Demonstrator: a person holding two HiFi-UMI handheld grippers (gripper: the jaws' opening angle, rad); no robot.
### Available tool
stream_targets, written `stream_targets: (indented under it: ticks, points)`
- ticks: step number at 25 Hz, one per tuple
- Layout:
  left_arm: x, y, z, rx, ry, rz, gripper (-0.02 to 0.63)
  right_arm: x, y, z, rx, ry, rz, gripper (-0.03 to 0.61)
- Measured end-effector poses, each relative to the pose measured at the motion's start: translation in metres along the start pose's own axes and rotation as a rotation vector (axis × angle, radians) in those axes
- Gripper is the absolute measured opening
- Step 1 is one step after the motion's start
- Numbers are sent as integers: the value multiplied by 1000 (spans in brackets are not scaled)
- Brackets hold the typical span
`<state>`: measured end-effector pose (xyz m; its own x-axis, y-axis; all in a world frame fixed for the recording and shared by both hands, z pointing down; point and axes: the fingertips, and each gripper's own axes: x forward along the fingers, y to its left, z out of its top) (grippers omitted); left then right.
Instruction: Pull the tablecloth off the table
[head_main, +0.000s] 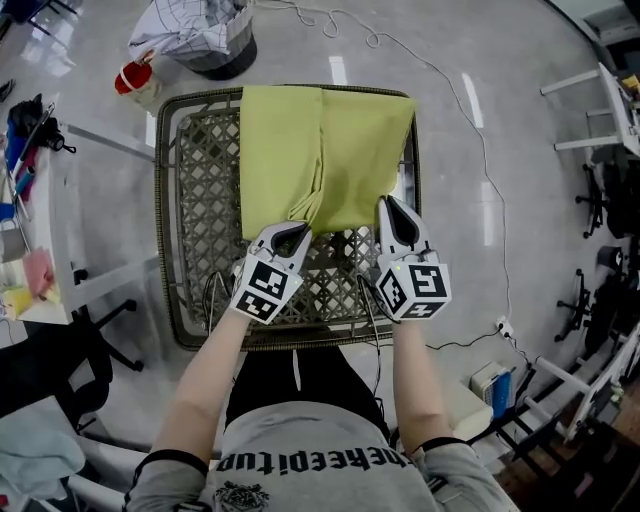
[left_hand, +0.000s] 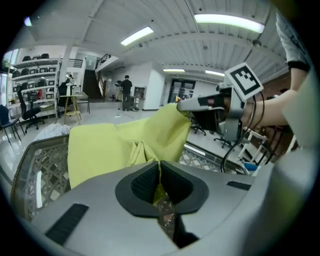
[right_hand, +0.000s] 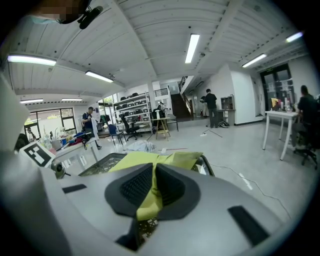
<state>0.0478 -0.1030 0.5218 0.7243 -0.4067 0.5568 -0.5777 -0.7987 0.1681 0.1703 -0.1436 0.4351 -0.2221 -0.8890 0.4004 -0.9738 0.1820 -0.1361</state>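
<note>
tabletop (head_main: 190, 190): woven lattice, bare beneath and left of the fingers | tablecloth (head_main: 335, 150): yellow-green, spread ahead of the fingers, gathered into folds toward the left gripper | left gripper (head_main: 296, 230): fingers clamped on bunched near edge | right gripper (head_main: 389, 205): fingers clamped on near right corner

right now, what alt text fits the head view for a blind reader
Seen from above, a person holds two grippers, the left gripper and right gripper each shut on the near edge of a yellow-green fabric tablecloth. The cloth covers the far right part of a woven lattice-top table, bunched into folds at the left gripper.
</note>
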Motion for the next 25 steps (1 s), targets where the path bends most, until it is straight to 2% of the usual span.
stream_targets:
  ticks: [2,4,7,9,10,13,15,18,21,25]
  points:
    - [6,-1,-16,-2,46,-3,25,-1,-1,-2,2,2,-2,34]
    - [6,2,-21,-29,47,9,25,-2,-2,-2,1,4,0,34]
    - [0,3,-13,-77,7,-8,37,-4,-3,-2,-4,2,7,34]
    - [-6,0,-8,-105,-18,-44,116,-4,-2,-2,-12,2,14,34]
    - [-9,-1,-5,-116,-30,-57,132,-4,-1,-1,-16,2,17,34]
    - [-24,5,7,-138,-90,-49,132,-3,3,3,-26,-2,33,34]
    - [-36,15,15,-169,-138,-11,120,-2,8,5,-35,-5,47,34]
    - [-52,38,23,-211,-188,87,38,2,16,10,-50,-13,73,34]
    - [-64,60,26,-225,-208,179,24,6,29,17,-78,-21,109,32]
    - [-76,79,31,-197,-236,264,15,14,57,27,-135,-26,188,32]
